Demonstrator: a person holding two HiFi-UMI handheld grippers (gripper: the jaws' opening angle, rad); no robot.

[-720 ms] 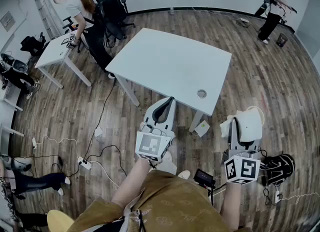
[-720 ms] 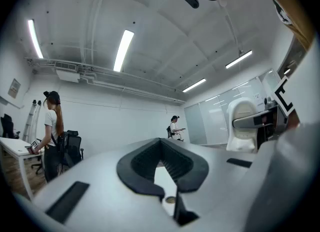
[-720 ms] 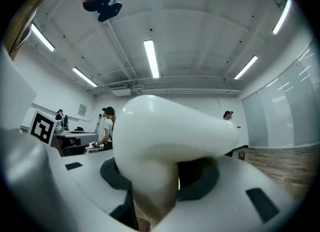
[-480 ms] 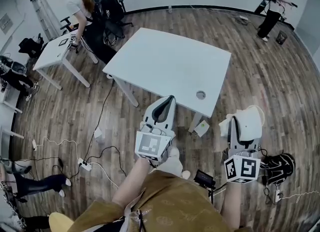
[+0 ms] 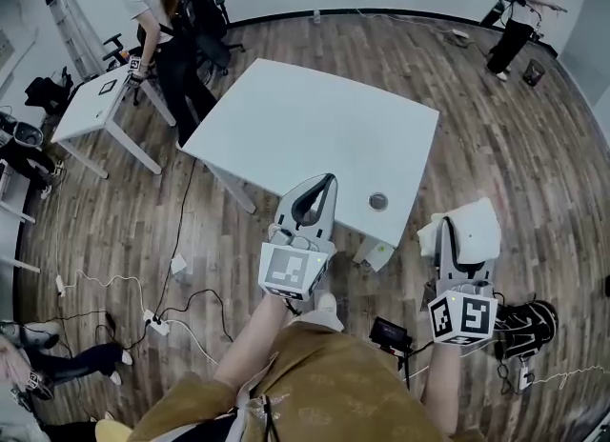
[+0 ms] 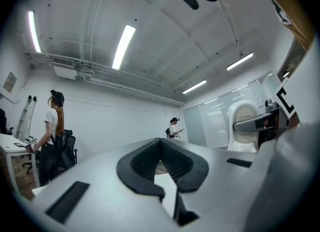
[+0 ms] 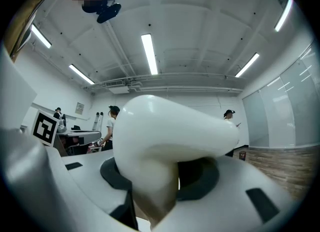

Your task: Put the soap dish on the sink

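Clamping the soap dish by its lower part, our right gripper has its jaws spread wide around it, and the dish's broad, smooth top bulges above them. We judge the dish rigid, glossy and slippery, and probably breakable, so a firm hold low down suits it. Our left gripper is closed on nothing. A white table stands beyond, and we see no sink.

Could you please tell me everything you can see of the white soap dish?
The soap dish is plain glossy white, smooth and rounded, like ceramic or plastic. The right hand-held gripper clamps it by one edge, jaws wide apart, and holds it in the air over the floor beside the white table. Nothing else touches it.
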